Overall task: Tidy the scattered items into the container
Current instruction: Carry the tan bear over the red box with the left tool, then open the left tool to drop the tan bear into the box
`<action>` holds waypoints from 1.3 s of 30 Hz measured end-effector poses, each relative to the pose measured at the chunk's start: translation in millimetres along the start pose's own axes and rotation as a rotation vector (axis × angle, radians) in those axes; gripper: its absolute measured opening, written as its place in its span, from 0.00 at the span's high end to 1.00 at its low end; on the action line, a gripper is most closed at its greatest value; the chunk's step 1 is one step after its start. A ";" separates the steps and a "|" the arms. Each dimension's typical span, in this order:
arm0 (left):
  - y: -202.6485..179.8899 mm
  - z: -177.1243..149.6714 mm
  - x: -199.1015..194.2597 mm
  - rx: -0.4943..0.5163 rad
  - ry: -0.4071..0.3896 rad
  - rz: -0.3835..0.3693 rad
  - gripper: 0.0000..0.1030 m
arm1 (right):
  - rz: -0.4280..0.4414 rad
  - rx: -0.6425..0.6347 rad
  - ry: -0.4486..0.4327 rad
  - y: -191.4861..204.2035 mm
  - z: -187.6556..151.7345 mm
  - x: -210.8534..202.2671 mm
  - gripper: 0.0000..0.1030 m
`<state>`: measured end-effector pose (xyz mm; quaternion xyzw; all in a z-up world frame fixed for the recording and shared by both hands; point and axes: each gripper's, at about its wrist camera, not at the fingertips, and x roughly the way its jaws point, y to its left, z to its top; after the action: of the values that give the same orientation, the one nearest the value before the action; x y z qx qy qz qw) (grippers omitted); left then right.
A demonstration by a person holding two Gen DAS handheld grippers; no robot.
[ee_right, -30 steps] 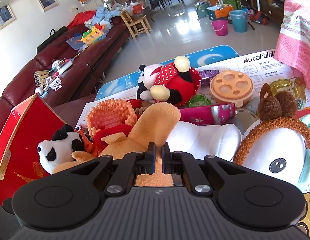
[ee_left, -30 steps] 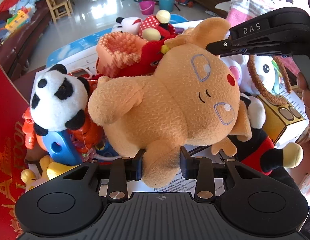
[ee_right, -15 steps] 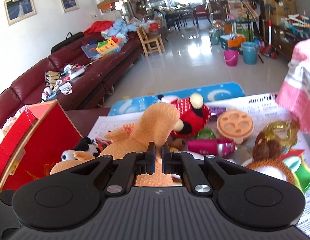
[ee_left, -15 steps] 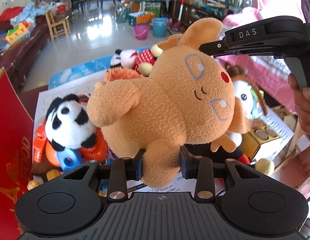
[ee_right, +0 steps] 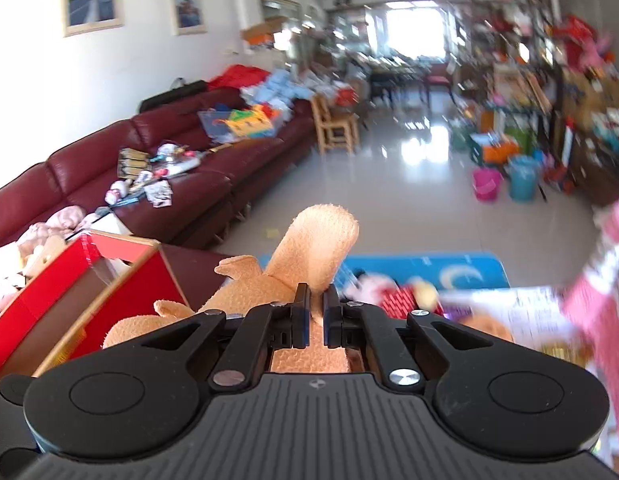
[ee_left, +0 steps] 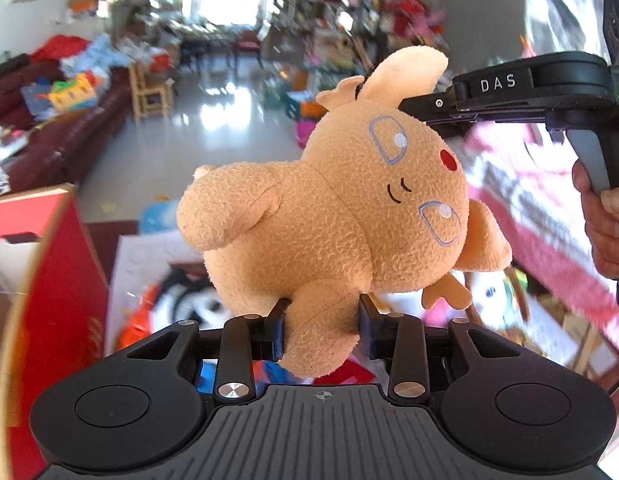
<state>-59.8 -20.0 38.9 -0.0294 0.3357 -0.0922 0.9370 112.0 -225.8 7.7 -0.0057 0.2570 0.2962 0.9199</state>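
An orange plush deer (ee_left: 341, 216) hangs in the air between both grippers. My left gripper (ee_left: 321, 330) is shut on one of its legs. My right gripper (ee_right: 316, 316) is shut on its long ear (ee_right: 321, 240); in the left wrist view the right gripper (ee_left: 413, 110) reaches in from the right at the ear. The red cardboard box (ee_right: 121, 276), the container, stands open at the left in the right wrist view and also shows at the left edge of the left wrist view (ee_left: 49, 280).
Below the plush lie other toys: a panda plush (ee_left: 197, 304), a red polka-dot plush (ee_right: 405, 296) and a white plush (ee_left: 489, 292). A blue mat (ee_right: 449, 270) and white paper sheet (ee_right: 509, 312) cover the table. A dark red sofa (ee_right: 149, 160) runs along the left.
Both grippers have lifted the orange plush well above the toy pile; the views now look more level across the room, and the red box has come further into view.
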 end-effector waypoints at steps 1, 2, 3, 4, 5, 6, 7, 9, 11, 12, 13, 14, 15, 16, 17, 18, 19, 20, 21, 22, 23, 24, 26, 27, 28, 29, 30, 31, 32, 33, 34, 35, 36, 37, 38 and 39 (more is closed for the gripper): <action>7.1 2.9 -8.0 -0.018 -0.021 0.011 0.67 | 0.013 -0.023 -0.012 9.4 7.5 1.4 0.93; 15.9 5.4 -16.4 -0.039 -0.044 0.027 0.67 | 0.031 -0.051 -0.026 21.8 16.4 3.4 0.93; 25.8 7.4 -25.7 -0.064 -0.067 0.049 0.67 | 0.049 -0.076 -0.037 34.1 24.6 6.6 0.93; 35.5 8.7 -33.8 -0.088 -0.087 0.070 0.67 | 0.072 -0.104 -0.048 48.6 33.4 11.1 0.93; 46.4 9.1 -42.7 -0.116 -0.107 0.095 0.67 | 0.094 -0.130 -0.057 62.1 40.4 15.5 0.93; 59.5 9.0 -52.7 -0.150 -0.125 0.126 0.67 | 0.120 -0.153 -0.063 76.4 46.9 21.2 0.93; 70.9 8.1 -60.6 -0.180 -0.138 0.152 0.67 | 0.149 -0.177 -0.068 92.0 53.5 27.6 0.93; 97.0 4.5 -76.1 -0.242 -0.156 0.212 0.67 | 0.210 -0.229 -0.070 125.9 63.9 43.2 0.93; 123.7 -1.5 -88.8 -0.298 -0.160 0.280 0.66 | 0.281 -0.266 -0.054 162.3 70.0 61.6 0.93; 138.1 -5.7 -94.4 -0.329 -0.158 0.316 0.66 | 0.319 -0.283 -0.042 180.6 72.2 73.0 0.93; 152.3 -10.1 -99.1 -0.362 -0.151 0.348 0.66 | 0.347 -0.299 -0.032 194.1 74.3 81.6 0.93; 164.3 -14.1 -103.0 -0.387 -0.145 0.372 0.66 | 0.379 -0.316 -0.018 211.4 74.6 93.0 0.93; 177.1 -17.5 -106.3 -0.415 -0.138 0.401 0.66 | 0.403 -0.332 -0.009 225.9 74.0 101.4 0.93; 188.4 -19.4 -109.2 -0.436 -0.131 0.428 0.66 | 0.425 -0.358 -0.001 242.5 72.5 110.7 0.93; 199.2 -19.9 -109.2 -0.454 -0.120 0.457 0.66 | 0.440 -0.373 0.009 254.7 71.1 120.4 0.93; 211.1 -20.1 -108.6 -0.471 -0.107 0.488 0.66 | 0.454 -0.369 0.027 263.3 70.3 128.9 0.93; 223.1 -19.3 -106.9 -0.486 -0.098 0.513 0.66 | 0.474 -0.354 0.046 272.0 69.0 140.4 0.93; 232.2 -15.4 -103.8 -0.492 -0.093 0.530 0.65 | 0.489 -0.347 0.053 280.9 69.4 152.0 0.91; 245.8 -14.1 -98.5 -0.508 -0.082 0.555 0.64 | 0.495 -0.341 0.061 290.0 68.9 161.4 0.90; 260.9 -15.3 -93.5 -0.530 -0.069 0.576 0.46 | 0.503 -0.330 0.074 297.2 71.9 172.1 0.88; 274.7 -15.0 -85.0 -0.550 -0.049 0.592 0.38 | 0.513 -0.318 0.090 301.7 71.4 183.1 0.63; 285.6 -19.7 -80.1 -0.579 -0.027 0.617 0.36 | 0.500 -0.306 0.103 304.7 69.6 191.7 0.23; 300.1 -30.7 -74.3 -0.632 0.005 0.627 0.27 | 0.474 -0.293 0.082 299.7 64.7 199.6 0.14; 305.6 -33.9 -71.2 -0.654 0.012 0.613 0.25 | 0.473 -0.303 0.087 297.0 60.8 201.0 0.14; 301.5 -39.3 -70.0 -0.663 0.015 0.611 0.23 | 0.475 -0.313 0.107 295.0 55.3 203.6 0.14; 302.7 -41.7 -67.0 -0.666 0.023 0.612 0.23 | 0.479 -0.319 0.122 291.7 50.2 204.2 0.14; 301.8 -43.7 -64.0 -0.666 0.033 0.609 0.23 | 0.480 -0.329 0.131 290.9 43.2 203.7 0.14; 302.0 -44.4 -60.9 -0.667 0.043 0.599 0.23 | 0.474 -0.343 0.138 290.1 39.1 204.5 0.14; 299.6 -44.2 -58.2 -0.668 0.049 0.591 0.23 | 0.468 -0.350 0.148 288.9 36.3 205.8 0.14; 298.6 -43.7 -56.5 -0.666 0.053 0.585 0.23 | 0.469 -0.351 0.161 287.6 34.2 207.0 0.14; 298.9 -42.2 -54.7 -0.660 0.055 0.584 0.22 | 0.473 -0.348 0.173 286.2 32.4 207.2 0.14; 299.6 -39.9 -53.8 -0.648 0.054 0.586 0.20 | 0.475 -0.347 0.185 288.0 31.0 208.7 0.14; 297.3 -38.1 -53.6 -0.636 0.053 0.590 0.20 | 0.478 -0.347 0.194 287.5 31.0 208.2 0.14; 295.0 -37.0 -53.6 -0.627 0.051 0.592 0.20 | 0.482 -0.349 0.199 287.1 32.1 206.3 0.14; 289.6 -36.5 -54.2 -0.615 0.046 0.590 0.19 | 0.486 -0.352 0.201 286.8 32.9 204.0 0.13; 288.0 -35.6 -53.8 -0.607 0.043 0.588 0.19 | 0.491 -0.357 0.202 286.2 32.8 201.2 0.13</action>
<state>-79.1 273.2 11.3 -0.2051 0.3612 0.2813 0.8651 110.0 124.5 -19.0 -0.1341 0.2848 0.5474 0.7754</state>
